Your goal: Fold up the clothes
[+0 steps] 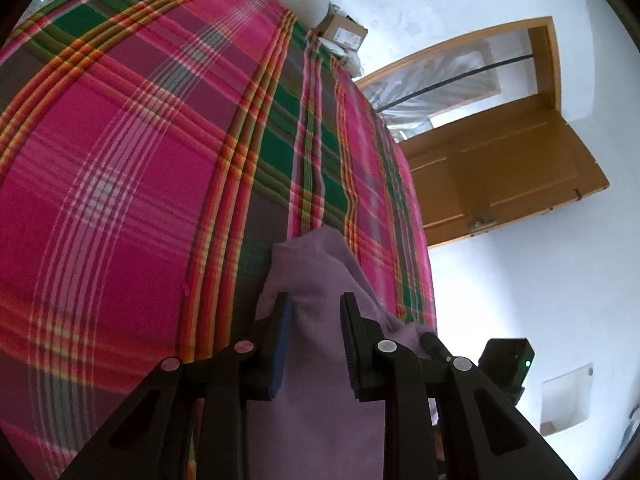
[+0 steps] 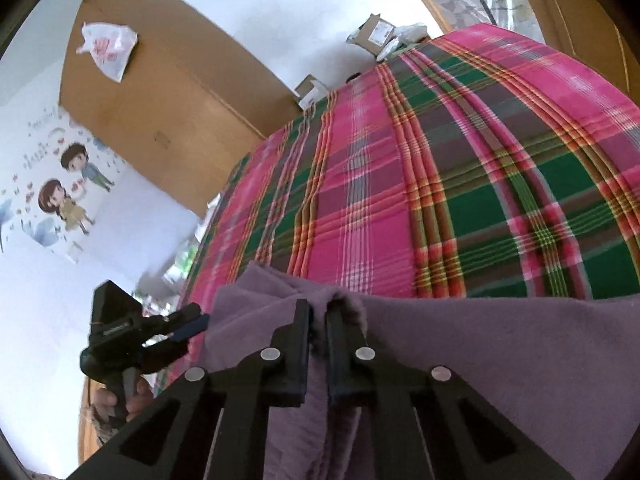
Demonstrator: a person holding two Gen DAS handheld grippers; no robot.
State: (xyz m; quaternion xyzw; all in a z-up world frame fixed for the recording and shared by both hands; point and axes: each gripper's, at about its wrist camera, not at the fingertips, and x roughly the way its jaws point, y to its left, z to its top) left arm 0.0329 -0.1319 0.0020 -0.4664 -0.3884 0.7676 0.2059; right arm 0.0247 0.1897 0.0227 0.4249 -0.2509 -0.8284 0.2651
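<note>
A purple garment (image 1: 316,264) lies bunched at the near edge of a bed covered by a pink and green plaid sheet (image 1: 120,160). My left gripper (image 1: 316,306) is open, its fingers spread with the purple cloth running between and under them. My right gripper (image 2: 318,310) is shut on a fold of the purple garment (image 2: 480,340), which spreads to the right over the plaid sheet (image 2: 440,200). In the right wrist view the left gripper (image 2: 188,324) sits at the garment's left end, held by a hand (image 2: 120,396).
A wooden door (image 1: 500,168) stands open beyond the bed's right side. Cardboard boxes (image 1: 344,32) sit at the bed's far end. A brown wardrobe (image 2: 160,92) with a plastic bag (image 2: 106,48) on it stands by a cartoon wall sticker (image 2: 68,192).
</note>
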